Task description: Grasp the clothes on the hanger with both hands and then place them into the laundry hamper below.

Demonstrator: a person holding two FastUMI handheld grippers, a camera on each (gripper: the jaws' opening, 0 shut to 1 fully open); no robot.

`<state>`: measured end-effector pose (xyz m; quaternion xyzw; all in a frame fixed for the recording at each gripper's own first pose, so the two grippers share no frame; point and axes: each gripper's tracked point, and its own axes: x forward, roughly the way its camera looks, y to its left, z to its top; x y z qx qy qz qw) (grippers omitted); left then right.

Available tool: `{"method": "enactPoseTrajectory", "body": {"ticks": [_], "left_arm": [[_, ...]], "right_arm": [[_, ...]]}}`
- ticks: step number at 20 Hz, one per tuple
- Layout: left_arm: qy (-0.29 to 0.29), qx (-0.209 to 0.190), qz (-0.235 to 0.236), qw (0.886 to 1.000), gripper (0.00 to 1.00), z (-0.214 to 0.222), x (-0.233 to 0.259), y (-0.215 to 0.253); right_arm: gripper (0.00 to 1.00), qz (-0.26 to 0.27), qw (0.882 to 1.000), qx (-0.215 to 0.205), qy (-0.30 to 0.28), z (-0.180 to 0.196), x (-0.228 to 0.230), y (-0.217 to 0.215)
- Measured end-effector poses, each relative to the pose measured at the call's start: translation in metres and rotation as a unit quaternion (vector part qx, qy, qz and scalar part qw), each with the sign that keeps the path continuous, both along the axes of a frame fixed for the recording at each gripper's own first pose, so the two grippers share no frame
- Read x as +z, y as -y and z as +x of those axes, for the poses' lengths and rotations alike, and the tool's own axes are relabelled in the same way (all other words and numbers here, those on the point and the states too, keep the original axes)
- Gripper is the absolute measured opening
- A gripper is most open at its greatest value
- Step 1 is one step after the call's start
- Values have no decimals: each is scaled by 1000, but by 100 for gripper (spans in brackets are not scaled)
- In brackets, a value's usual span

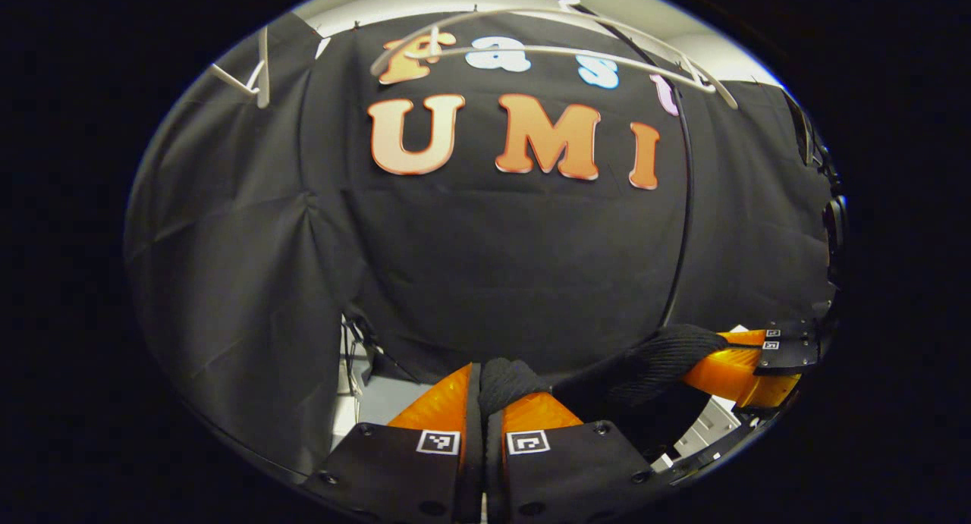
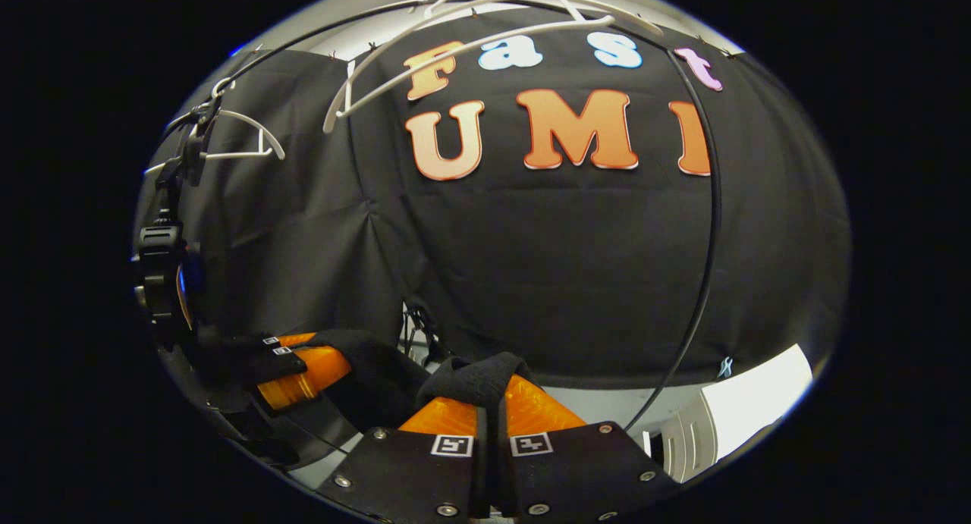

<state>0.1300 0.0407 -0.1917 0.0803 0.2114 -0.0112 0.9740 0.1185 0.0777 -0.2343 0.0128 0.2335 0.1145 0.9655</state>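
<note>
Stretching between the two grippers is a dark ribbed knit garment (image 1: pixel 645 368), clear of the white plastic hangers (image 1: pixel 561 52) overhead. The left gripper (image 1: pixel 485 391) pinches one bunched end and the right gripper (image 2: pixel 491 391) the other, jaws nearly closed. The carrying step is under way, I'd say — next comes lowering both together into the white slatted laundry hamper (image 2: pixel 709 429) below, then releasing.

The black garment (image 1: pixel 645 368) is showing a ribbed, matt knit cloth, bunched at the near edge. The white hangers (image 1: pixel 546 50) overhead are looking like smooth, slightly glossy plastic. The thin black cable (image 2: pixel 709 228) is appearing smooth. The white hamper (image 2: pixel 747 418) at lower right is looking like slatted, smooth plastic.
</note>
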Motion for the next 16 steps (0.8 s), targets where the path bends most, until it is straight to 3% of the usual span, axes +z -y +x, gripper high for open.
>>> {"method": "enactPoseTrajectory", "body": {"ticks": [6, 7, 12, 15, 16], "left_arm": [[-107, 26, -4, 994, 15, -17, -63, -5], [-113, 31, 2, 993, 18, -19, -68, -8], [-145, 29, -10, 989, 53, -31, -93, -7], [-131, 37, -2, 991, 97, -31, -87, -9], [-129, 36, -3, 991, 96, -31, -87, -7]], "right_arm": [[12, -23, 997, -11, -68, -19, -55, 12], [1, -21, 997, -13, -77, -23, -63, 13], [55, -45, 991, -7, -126, -50, -104, 18], [74, -44, 990, -1, -133, -54, -107, 14], [89, -31, 991, -1, -128, -55, -102, 11]]}}
